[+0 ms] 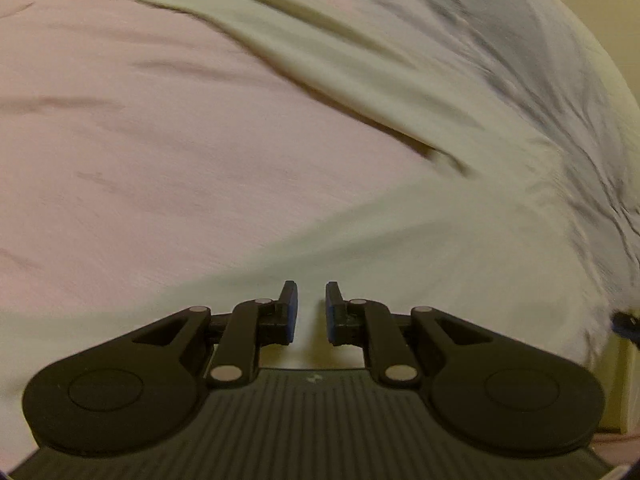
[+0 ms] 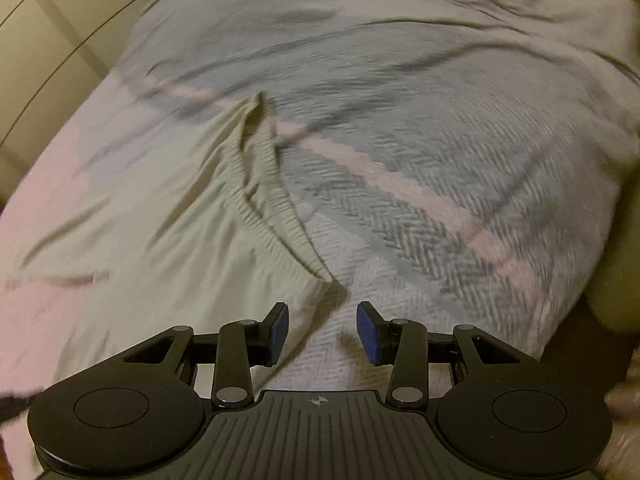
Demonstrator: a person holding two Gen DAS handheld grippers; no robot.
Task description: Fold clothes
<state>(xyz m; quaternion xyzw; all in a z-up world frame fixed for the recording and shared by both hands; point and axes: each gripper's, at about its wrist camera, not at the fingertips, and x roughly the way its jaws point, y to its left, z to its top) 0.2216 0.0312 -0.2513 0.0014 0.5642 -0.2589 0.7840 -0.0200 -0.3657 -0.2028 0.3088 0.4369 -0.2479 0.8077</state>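
A pale cream knit garment with a ribbed edge (image 2: 160,216) lies spread on a bed, partly over a pink bedsheet (image 1: 140,140) and partly over a grey-and-white herringbone blanket with a pink stripe (image 2: 420,168). Both views are motion-blurred. The left gripper (image 1: 311,312) hovers over the cream cloth with its jaws a little apart and nothing between them. The right gripper (image 2: 322,332) has its jaws wider apart, also empty, just short of the garment's ribbed corner (image 2: 316,280). This looks like the reach before a fold: neither of the 2 grippers has hold of fabric yet. Next, each likely needs to descend onto an edge, the right onto that corner, and close on 1 layer only, without catching the blanket beneath.
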